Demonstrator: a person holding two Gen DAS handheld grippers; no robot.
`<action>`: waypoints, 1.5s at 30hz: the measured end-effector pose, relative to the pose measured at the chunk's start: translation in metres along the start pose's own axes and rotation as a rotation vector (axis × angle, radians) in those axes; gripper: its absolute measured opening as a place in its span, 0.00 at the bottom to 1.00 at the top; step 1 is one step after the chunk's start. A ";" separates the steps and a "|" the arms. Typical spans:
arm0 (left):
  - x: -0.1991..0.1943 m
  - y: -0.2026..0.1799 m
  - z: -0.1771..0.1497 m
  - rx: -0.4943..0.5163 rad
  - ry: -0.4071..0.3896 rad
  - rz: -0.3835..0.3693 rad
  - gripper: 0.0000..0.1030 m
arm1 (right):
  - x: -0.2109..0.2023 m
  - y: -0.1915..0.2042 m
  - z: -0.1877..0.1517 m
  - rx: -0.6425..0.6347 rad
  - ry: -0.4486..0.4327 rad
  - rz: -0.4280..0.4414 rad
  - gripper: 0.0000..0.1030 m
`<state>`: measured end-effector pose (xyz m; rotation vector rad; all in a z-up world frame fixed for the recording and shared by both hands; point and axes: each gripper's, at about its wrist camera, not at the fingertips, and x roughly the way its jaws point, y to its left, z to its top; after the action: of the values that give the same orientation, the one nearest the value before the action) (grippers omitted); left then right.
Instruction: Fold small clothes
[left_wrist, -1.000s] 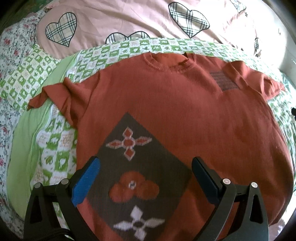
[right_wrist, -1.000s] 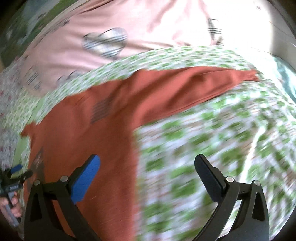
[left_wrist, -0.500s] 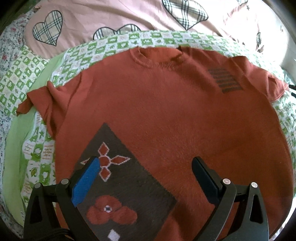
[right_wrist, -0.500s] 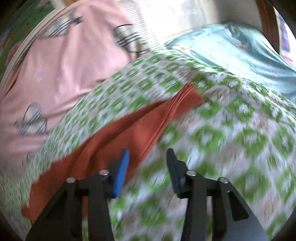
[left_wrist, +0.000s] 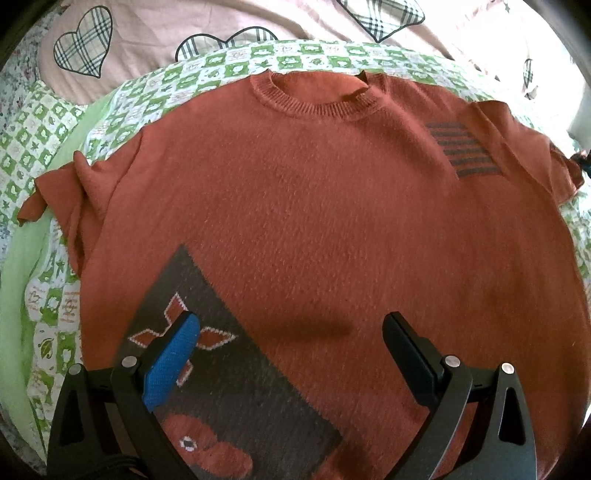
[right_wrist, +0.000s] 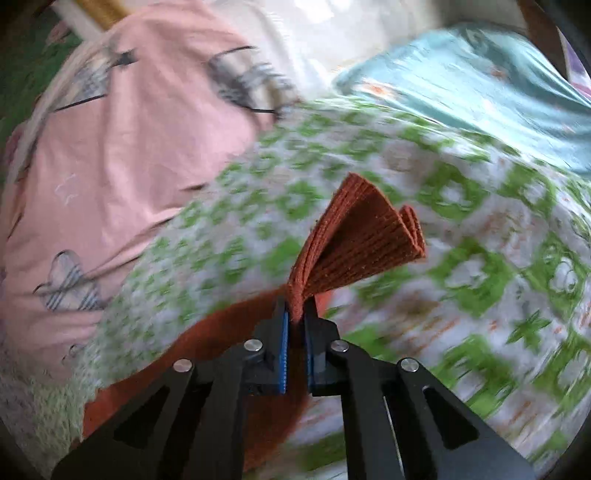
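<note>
A rust-orange knit sweater (left_wrist: 314, 206) lies flat, front up, on the bed, with a grey patterned panel (left_wrist: 236, 384) at lower left and a grey striped patch (left_wrist: 463, 149) at upper right. My left gripper (left_wrist: 291, 343) is open and empty just above the sweater's lower middle. My right gripper (right_wrist: 296, 314) is shut on the ribbed cuff (right_wrist: 354, 243) of the sweater's sleeve, which sticks up folded from the jaws. That sleeve's end shows at the far right edge of the left wrist view (left_wrist: 565, 173).
The sweater rests on a green-and-white checked quilt (left_wrist: 48, 122) (right_wrist: 480, 280). A pink cover with plaid hearts (left_wrist: 155, 33) (right_wrist: 122, 140) lies behind it. A teal cloth (right_wrist: 480, 77) lies at far right. The sweater's left sleeve (left_wrist: 62, 184) is crumpled.
My right gripper has moved to the sleeve end and closed on the cuff, lifting it. My left gripper has moved forward and slightly right over the sweater, staying open.
</note>
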<state>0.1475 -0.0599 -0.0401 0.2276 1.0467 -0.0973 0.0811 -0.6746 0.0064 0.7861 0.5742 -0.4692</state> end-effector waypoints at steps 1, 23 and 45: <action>0.000 0.000 0.000 -0.003 0.000 -0.005 0.97 | -0.005 0.015 -0.004 -0.028 0.005 0.032 0.08; -0.019 0.095 -0.025 -0.239 -0.052 -0.240 0.97 | 0.051 0.360 -0.292 -0.395 0.574 0.661 0.08; 0.077 0.087 0.089 -0.310 -0.052 -0.470 0.95 | 0.024 0.317 -0.311 -0.363 0.529 0.546 0.46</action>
<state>0.2780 0.0063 -0.0518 -0.3042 1.0320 -0.3591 0.1919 -0.2446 -0.0214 0.6770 0.8674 0.3547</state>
